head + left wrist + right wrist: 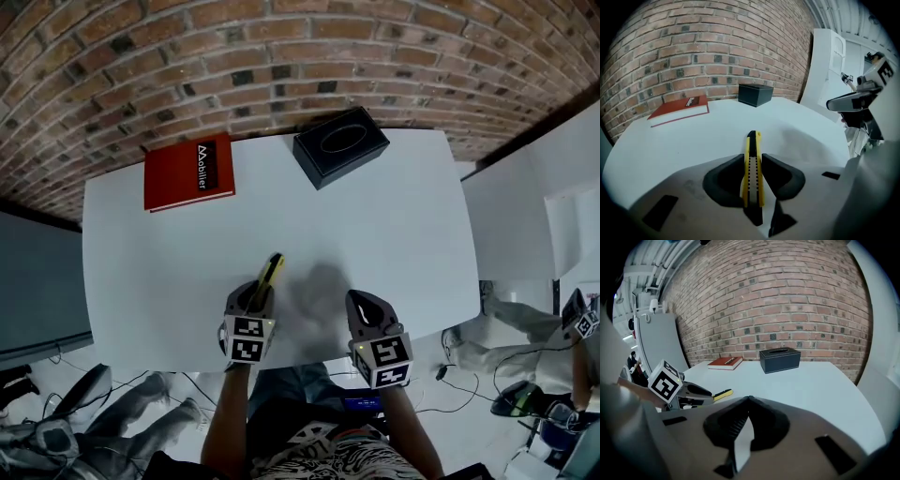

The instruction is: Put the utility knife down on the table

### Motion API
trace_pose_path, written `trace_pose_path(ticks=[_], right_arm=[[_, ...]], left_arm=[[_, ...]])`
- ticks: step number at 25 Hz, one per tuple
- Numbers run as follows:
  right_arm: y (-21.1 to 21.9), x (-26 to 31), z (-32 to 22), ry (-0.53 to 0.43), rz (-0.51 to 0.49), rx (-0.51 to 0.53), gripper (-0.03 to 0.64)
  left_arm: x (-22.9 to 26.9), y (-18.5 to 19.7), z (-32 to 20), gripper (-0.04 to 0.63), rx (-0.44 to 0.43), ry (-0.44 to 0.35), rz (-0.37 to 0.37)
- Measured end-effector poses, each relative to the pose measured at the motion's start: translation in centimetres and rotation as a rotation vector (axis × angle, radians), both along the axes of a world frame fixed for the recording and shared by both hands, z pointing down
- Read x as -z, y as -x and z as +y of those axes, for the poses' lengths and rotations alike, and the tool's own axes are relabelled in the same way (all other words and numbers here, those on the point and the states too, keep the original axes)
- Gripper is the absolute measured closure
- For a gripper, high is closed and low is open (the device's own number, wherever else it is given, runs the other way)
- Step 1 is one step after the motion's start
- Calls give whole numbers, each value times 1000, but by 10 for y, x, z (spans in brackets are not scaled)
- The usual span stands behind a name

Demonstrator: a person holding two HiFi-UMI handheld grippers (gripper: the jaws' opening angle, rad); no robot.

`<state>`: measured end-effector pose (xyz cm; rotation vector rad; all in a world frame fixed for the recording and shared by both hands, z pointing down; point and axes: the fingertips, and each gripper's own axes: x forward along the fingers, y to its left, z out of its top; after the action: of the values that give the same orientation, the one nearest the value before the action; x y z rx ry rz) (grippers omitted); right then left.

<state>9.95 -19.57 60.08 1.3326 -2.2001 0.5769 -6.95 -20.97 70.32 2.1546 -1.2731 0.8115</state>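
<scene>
A yellow and black utility knife (752, 164) is clamped between the jaws of my left gripper (753, 174), its tip pointing away over the white table (375, 234). In the head view the knife (269, 274) sticks out ahead of the left gripper (255, 300) near the table's front edge. From the right gripper view the knife's yellow end (721, 393) shows at the left. My right gripper (366, 309) hovers to the right of it, jaws closed together with nothing between them (747, 401).
A red book (188, 172) lies at the table's back left and a black tissue box (339, 145) stands at the back middle. A brick wall (281, 66) runs behind the table. Cables and gear lie on the floor at right.
</scene>
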Motion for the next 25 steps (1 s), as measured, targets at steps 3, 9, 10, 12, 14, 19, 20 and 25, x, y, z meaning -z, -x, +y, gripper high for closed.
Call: trace_pose_path(ticks=[3,9,10,12,14,19,20,25], right_arm=[[1,-2,4,4,-5,6,617],[2,0,8,-5,-6,16,617],[3,1,8,-11,-9,19,617],[6,7,8,-24,-14,26,617],[8,13,9,-38,-20,32,617],[12,42,8,-108,-50,33,617],[13,50,9,-125,-56,34,617],[21,86,9,-204,-80,44,617]], left_arm=[[-4,-1,0,480,4,0,-19],[6,2,-2,479,58,-35,39],[10,3,-3,479,67,-48,52],[24,6,-3,479,86,-75,75],[43,7,-3,479,107,-109,107],[101,16,1,558,169,-221,187],[113,17,3,566,178,-244,197],[164,26,11,574,207,-346,233]])
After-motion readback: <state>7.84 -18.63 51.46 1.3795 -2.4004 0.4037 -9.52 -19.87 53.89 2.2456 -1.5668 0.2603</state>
